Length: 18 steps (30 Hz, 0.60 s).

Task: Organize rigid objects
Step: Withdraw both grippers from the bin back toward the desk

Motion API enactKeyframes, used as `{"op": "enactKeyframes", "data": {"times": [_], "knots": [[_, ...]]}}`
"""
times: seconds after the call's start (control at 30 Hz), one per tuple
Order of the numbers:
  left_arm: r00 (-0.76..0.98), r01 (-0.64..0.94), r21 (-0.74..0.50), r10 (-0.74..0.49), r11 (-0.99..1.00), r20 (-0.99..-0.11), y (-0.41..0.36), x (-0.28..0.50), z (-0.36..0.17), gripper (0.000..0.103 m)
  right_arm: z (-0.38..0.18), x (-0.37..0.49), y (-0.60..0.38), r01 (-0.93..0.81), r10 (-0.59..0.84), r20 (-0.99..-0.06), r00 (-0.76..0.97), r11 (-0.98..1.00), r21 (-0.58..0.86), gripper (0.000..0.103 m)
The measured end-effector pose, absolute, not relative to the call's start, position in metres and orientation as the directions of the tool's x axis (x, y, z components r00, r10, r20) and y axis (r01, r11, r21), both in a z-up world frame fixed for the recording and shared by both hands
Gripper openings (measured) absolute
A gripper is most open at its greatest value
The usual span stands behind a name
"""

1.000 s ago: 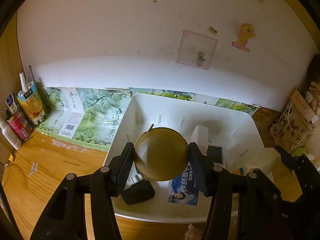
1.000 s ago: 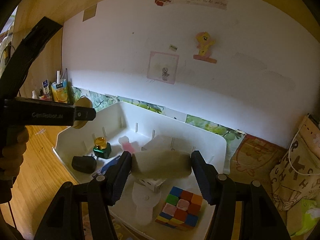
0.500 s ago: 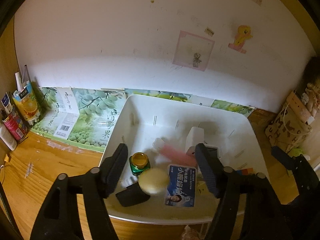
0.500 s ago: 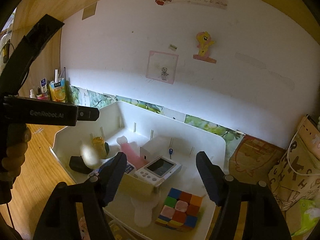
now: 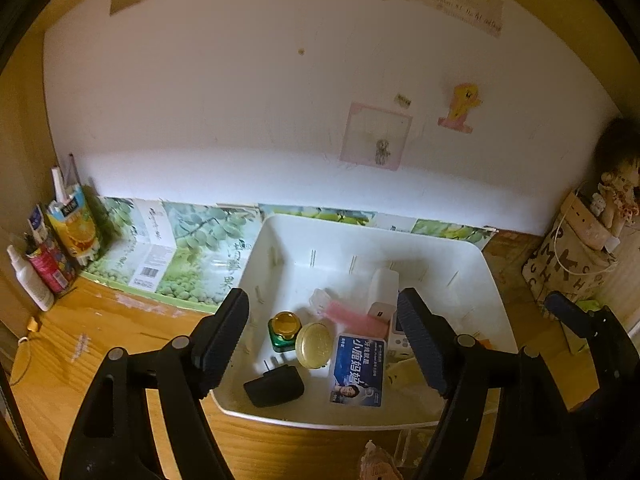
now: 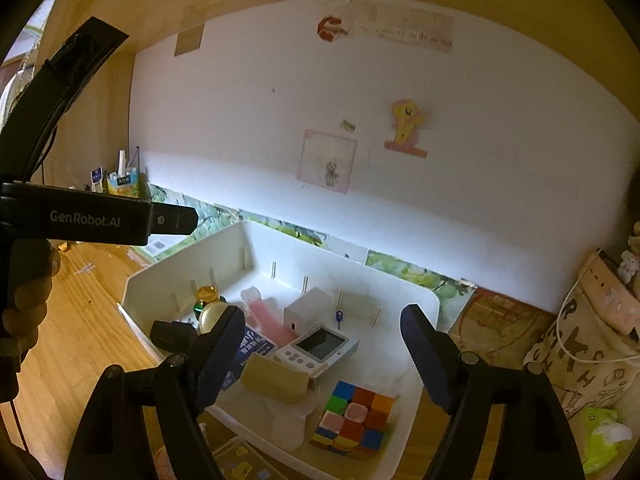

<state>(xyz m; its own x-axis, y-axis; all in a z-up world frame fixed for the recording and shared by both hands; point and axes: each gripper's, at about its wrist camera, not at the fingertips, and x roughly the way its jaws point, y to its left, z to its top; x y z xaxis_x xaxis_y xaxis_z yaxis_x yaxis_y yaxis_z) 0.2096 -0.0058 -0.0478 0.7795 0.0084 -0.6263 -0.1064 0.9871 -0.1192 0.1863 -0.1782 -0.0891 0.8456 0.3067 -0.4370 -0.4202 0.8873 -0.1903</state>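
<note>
My left gripper point(image 5: 322, 304) hangs over the near left part of the white bin point(image 5: 340, 240), its jaws still opening with nothing between them. Below it lie a round yellow tin point(image 5: 314, 344), a green jar with a gold lid point(image 5: 285, 330), a black charger point(image 5: 274, 386) and a blue box point(image 5: 357, 370). My right gripper point(image 6: 322, 316) is over the bin's point(image 6: 180, 260) near right part, jaws also opening and empty. Under it a tan block point(image 6: 276, 380) leans against a white device with a screen point(image 6: 320, 346). A colour cube point(image 6: 352, 416) sits in the front corner.
A pink tube point(image 5: 352, 316) and a white cube adapter point(image 5: 384, 292) lie deeper in the bin. A juice carton point(image 5: 74, 232) and bottles stand at the far left on the wooden top. A lettered tote bag point(image 5: 568, 264) is at the right. A hand point(image 6: 24, 300) holds the left gripper.
The left gripper let go of the round tin, which now rests in the bin by the green jar. The right gripper released the tan block into the bin. Both jaws widened; the left rose.
</note>
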Motion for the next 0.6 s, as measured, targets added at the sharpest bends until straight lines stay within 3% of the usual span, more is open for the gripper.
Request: {"op": "enactKeyframes", "data": {"times": [0.6], "knots": [[0.839,-0.166,-0.065,0.106,0.984,-0.534,-0.009,0.143,-0.001,0.08,-0.053,0.132,-0.19,-0.439,0.354,-0.349,0.868,0.876,-0.201,0.082]]}}
